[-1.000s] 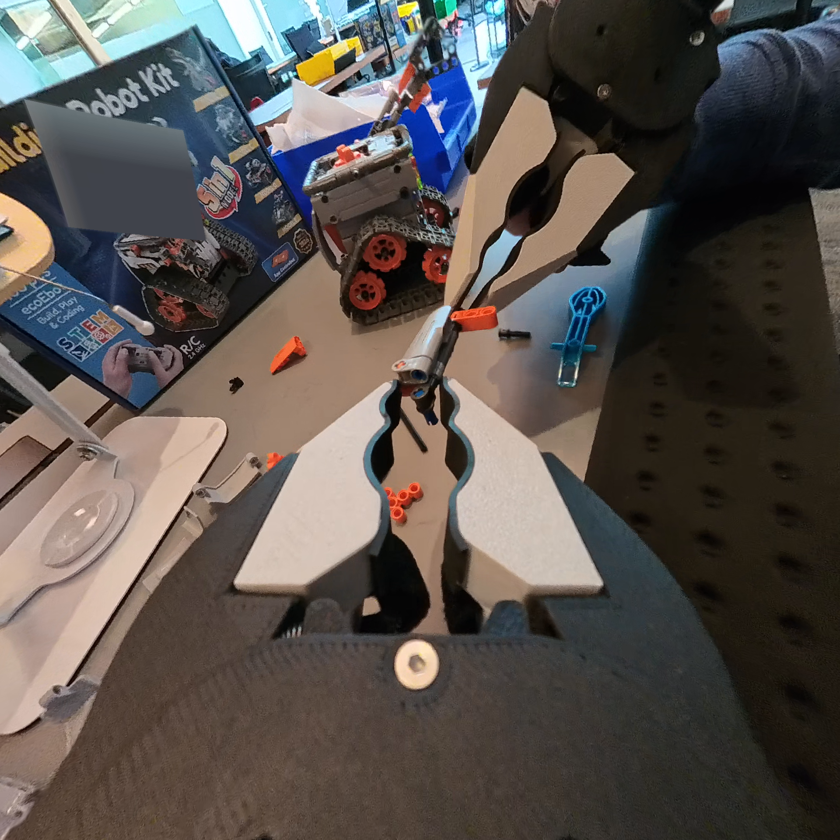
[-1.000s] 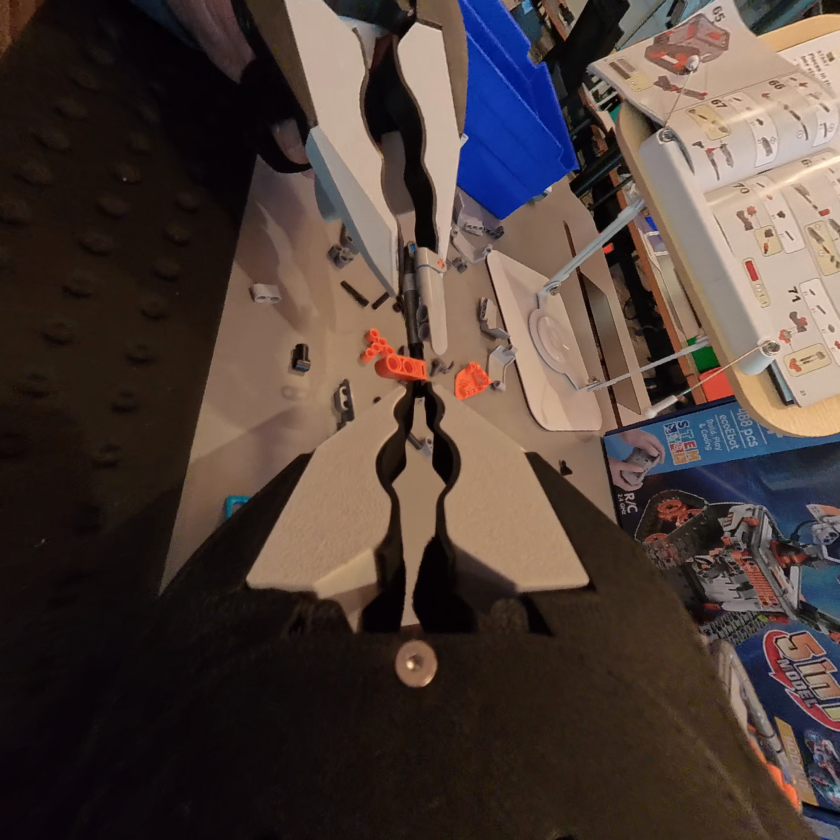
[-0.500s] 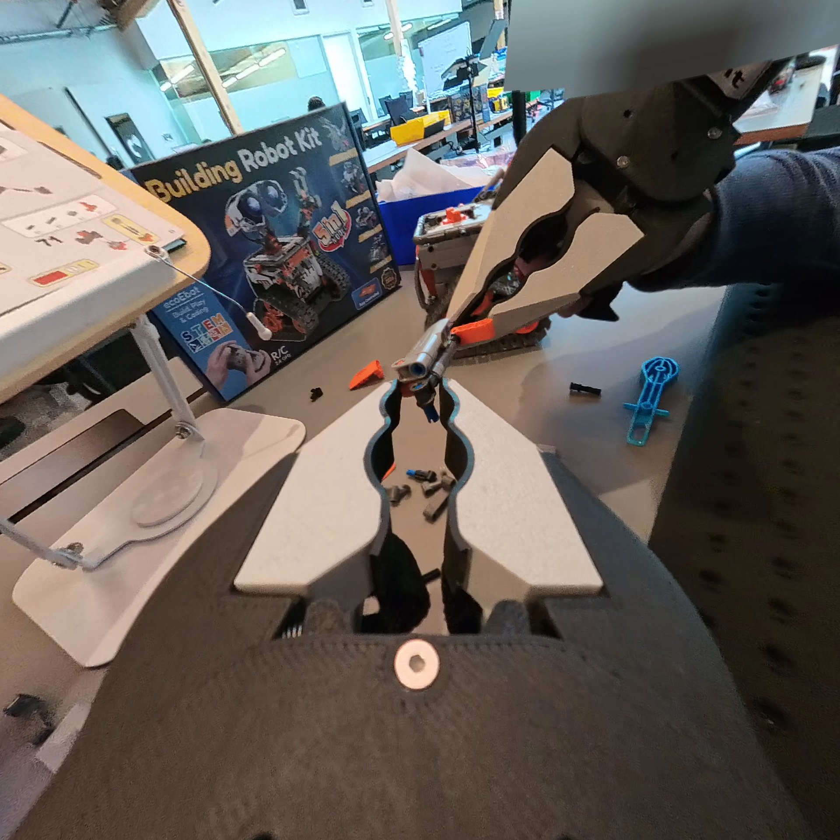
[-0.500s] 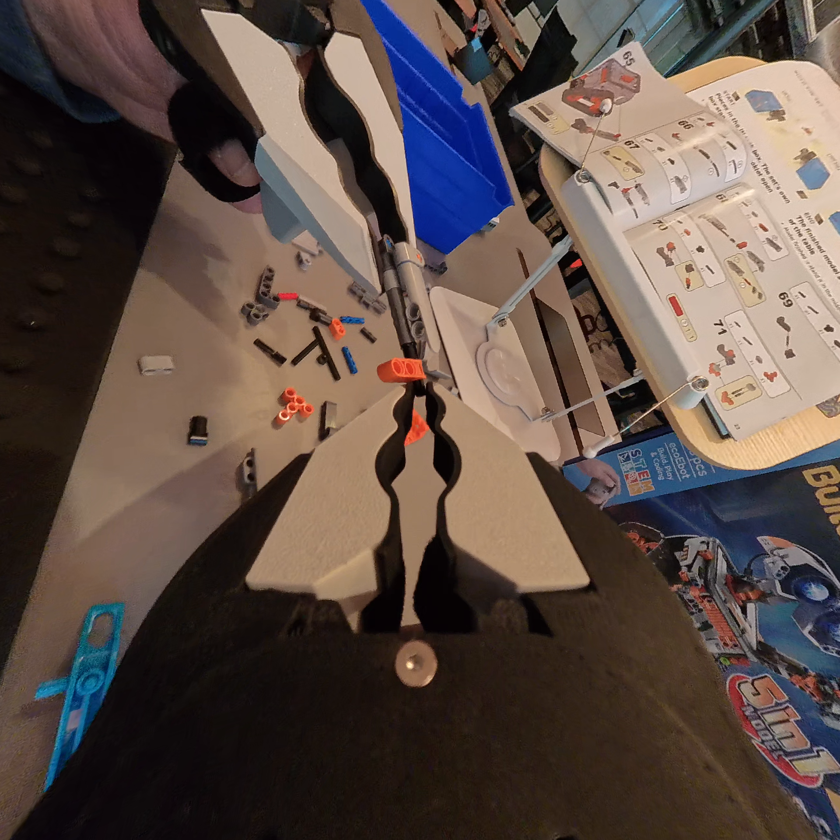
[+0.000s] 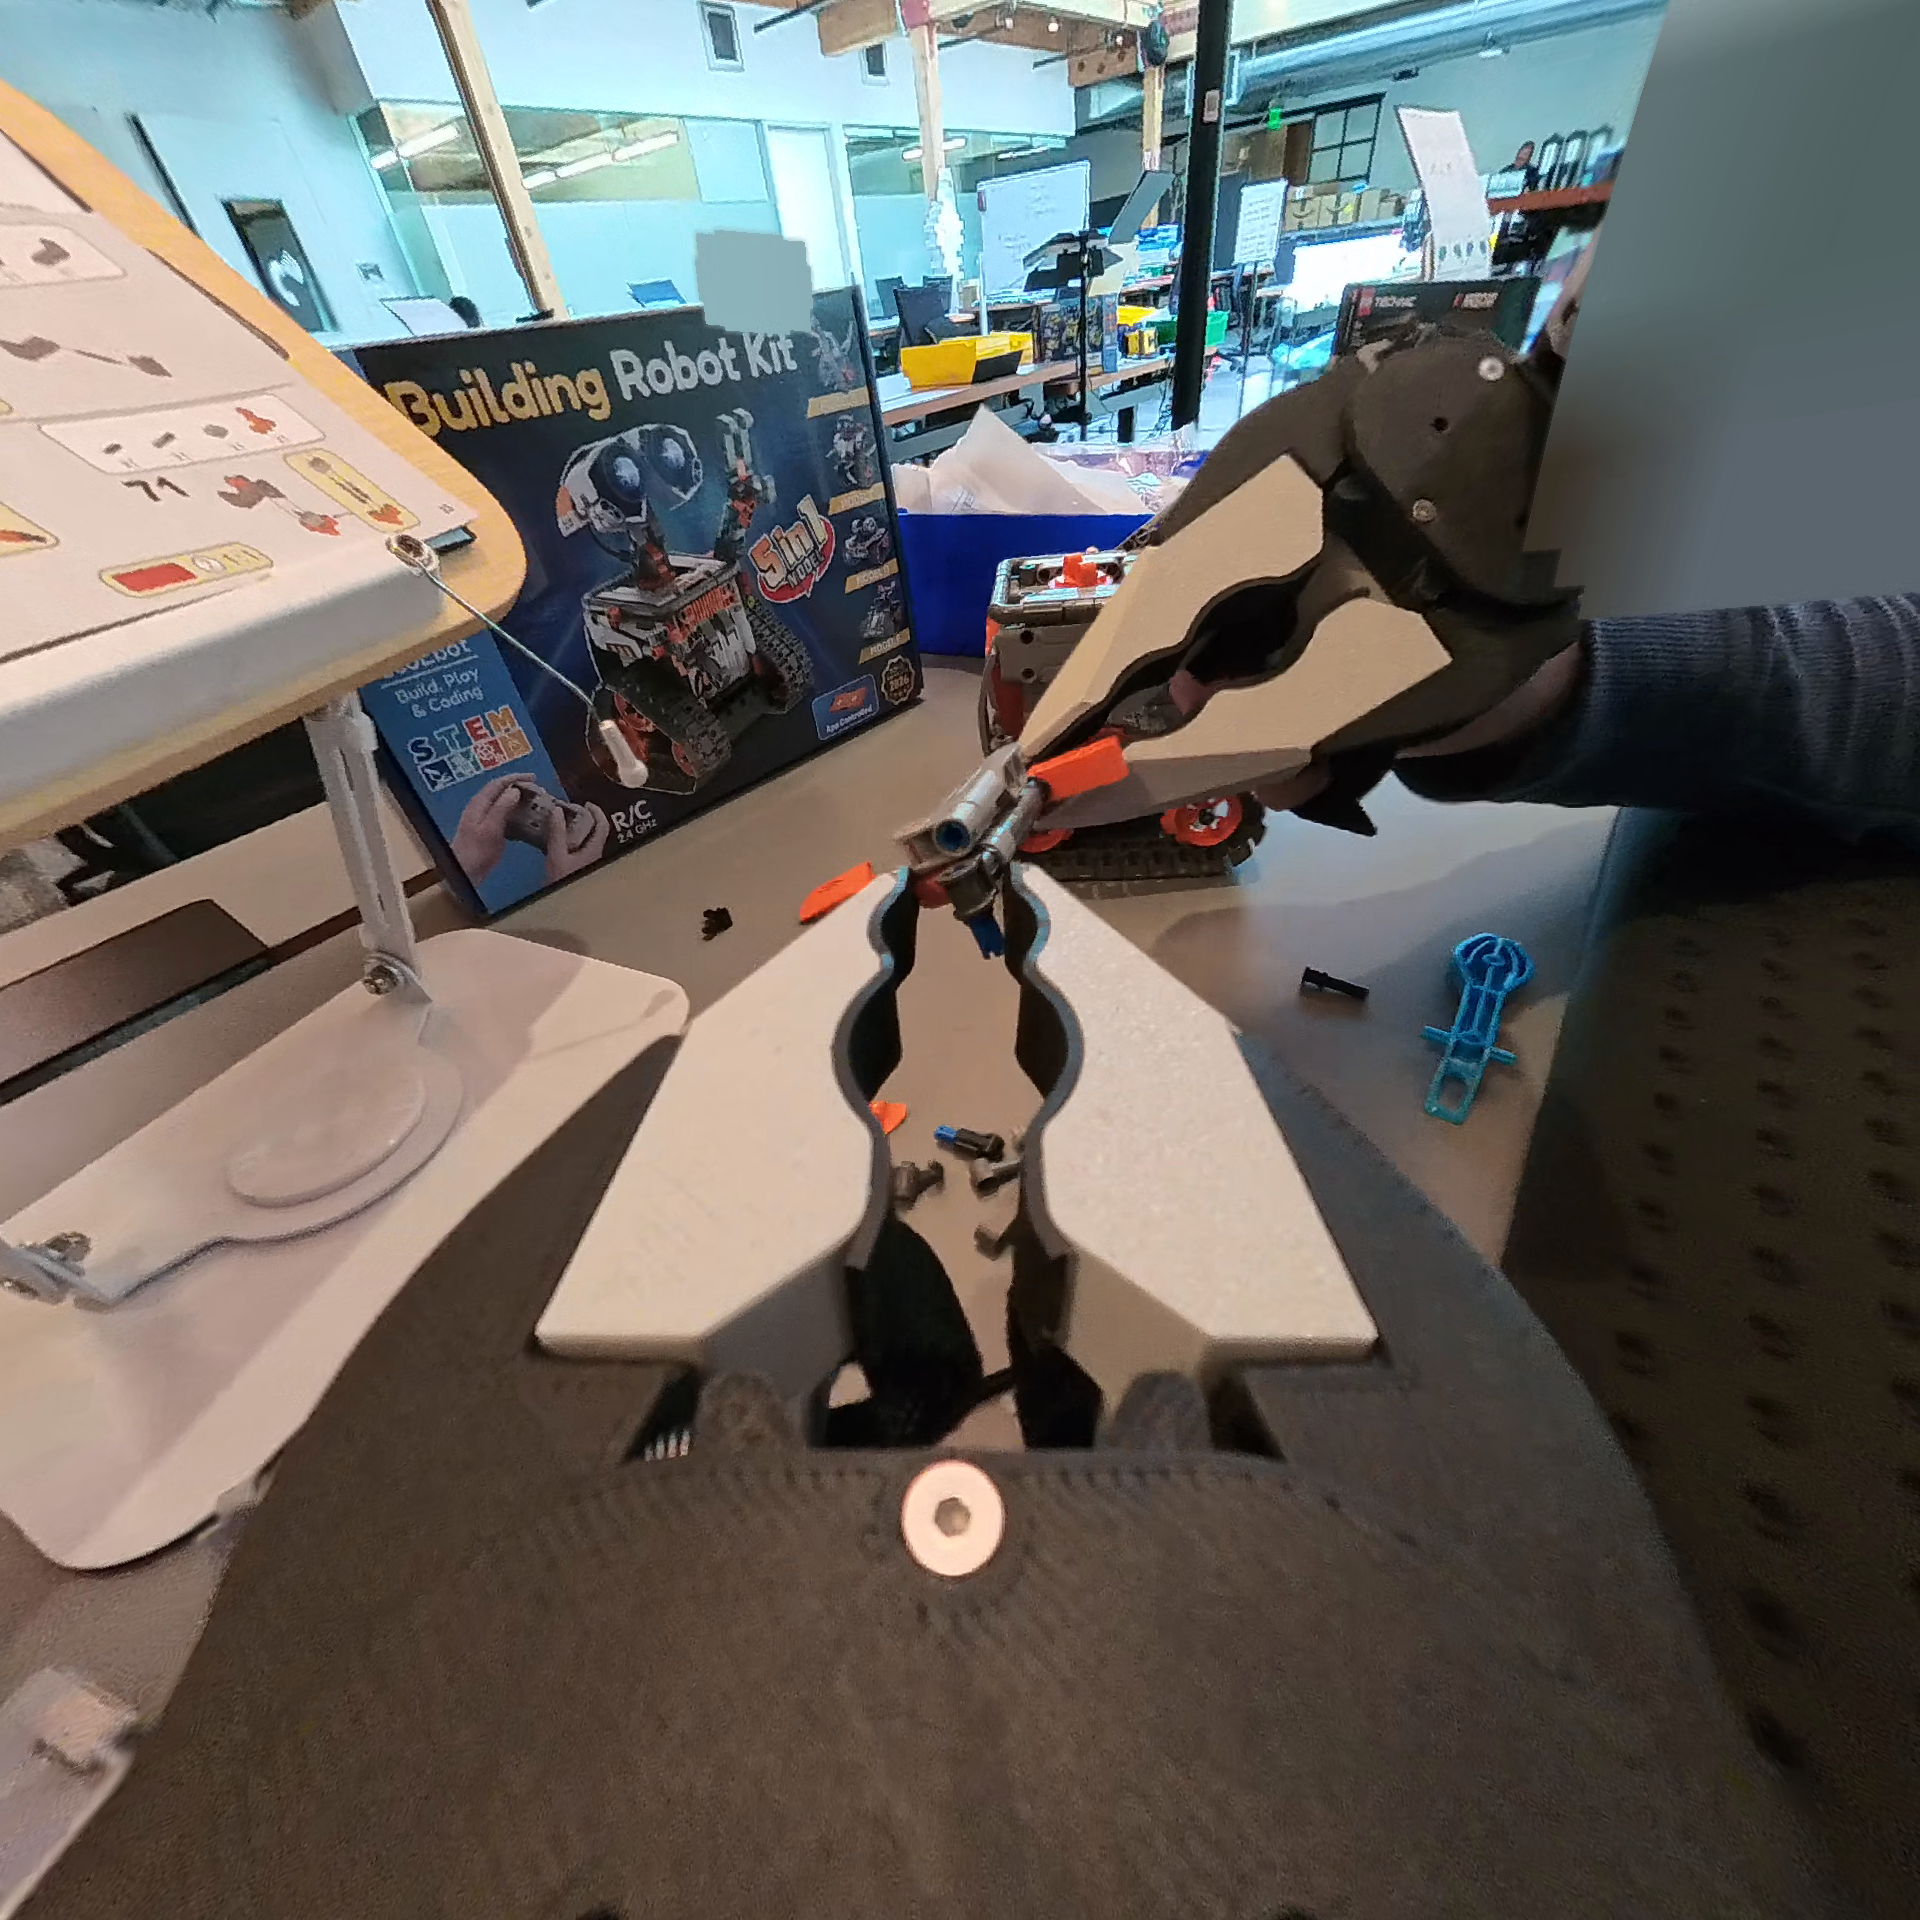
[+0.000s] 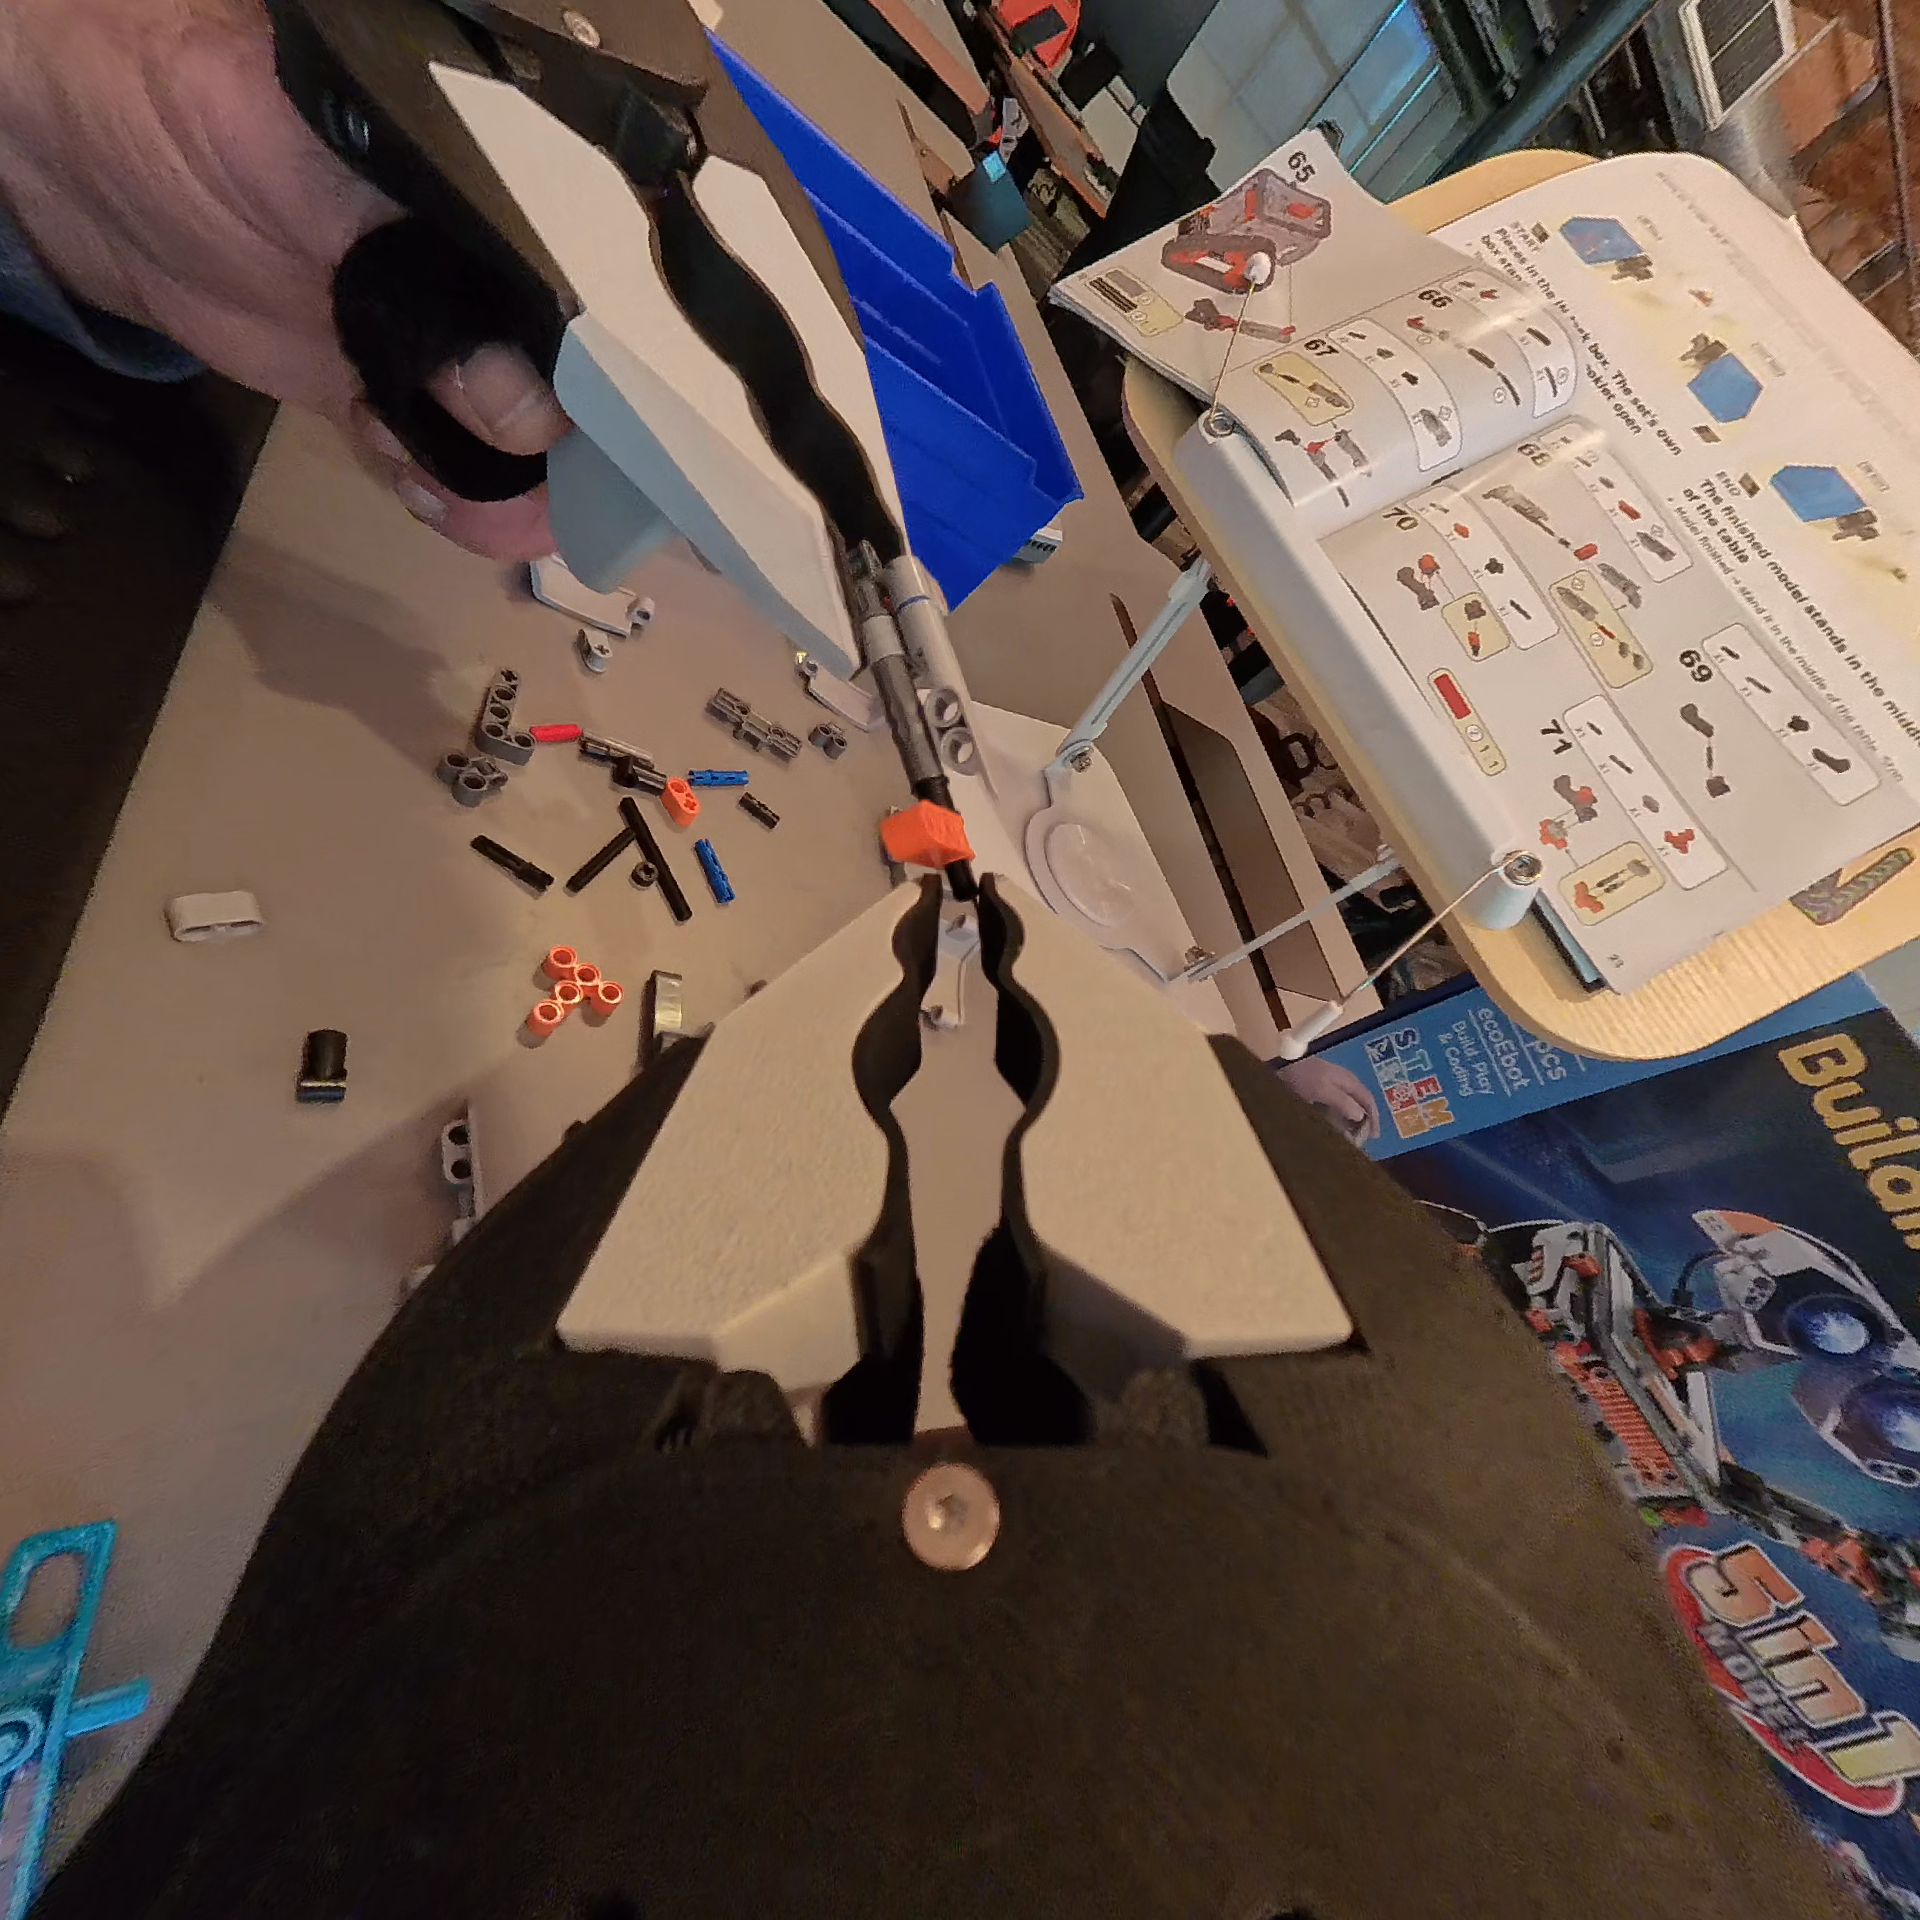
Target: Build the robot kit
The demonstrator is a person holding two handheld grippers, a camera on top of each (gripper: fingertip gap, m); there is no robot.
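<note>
both tongs grip one small assembly above the counter: left tongs pinch its grey end, right tongs its black axle beside the orange piece; loose parts lie below.

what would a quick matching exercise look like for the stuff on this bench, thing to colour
Things:
1. bin
2. connector on the held axle
3. tool lying flat on the table
4. base of the booklet stand

Colours:
a. white
b. light blue
c. orange
d. deep blue

Pairs: 1-d, 2-c, 3-b, 4-a
</note>
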